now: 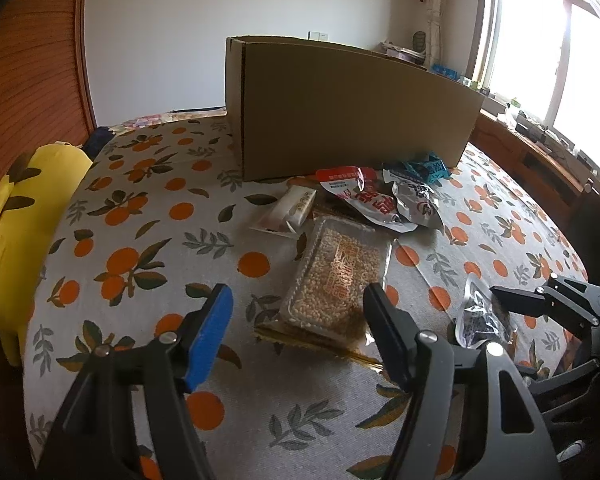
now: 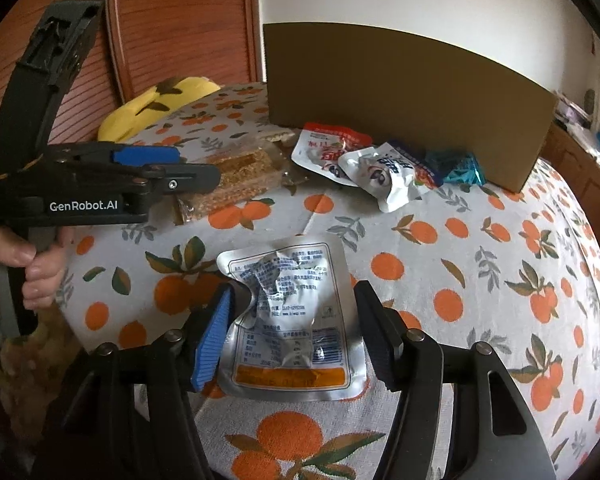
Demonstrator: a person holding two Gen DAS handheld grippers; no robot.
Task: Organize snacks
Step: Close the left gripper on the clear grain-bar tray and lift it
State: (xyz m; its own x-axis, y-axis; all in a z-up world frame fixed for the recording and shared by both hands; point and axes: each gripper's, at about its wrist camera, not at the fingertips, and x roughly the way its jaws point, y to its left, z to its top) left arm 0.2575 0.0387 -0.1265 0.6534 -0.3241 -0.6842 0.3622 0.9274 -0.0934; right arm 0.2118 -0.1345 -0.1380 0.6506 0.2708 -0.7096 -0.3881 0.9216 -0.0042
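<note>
A home bedroom: a bed spread with an orange-fruit-patterned sheet [image 1: 148, 216], a yellow plush pillow [image 1: 24, 220], a reddish wooden headboard [image 1: 32, 60], curtained window [image 1: 540, 40] over a cluttered wooden sill [image 1: 540, 148].

1. The cardboard box [image 1: 352, 108] hides its own inside.
2. Small print on the silver pouch [image 2: 292, 312] is too blurred to read.
3. The yellow pillow [image 1: 16, 216] runs off the left edge.
</note>
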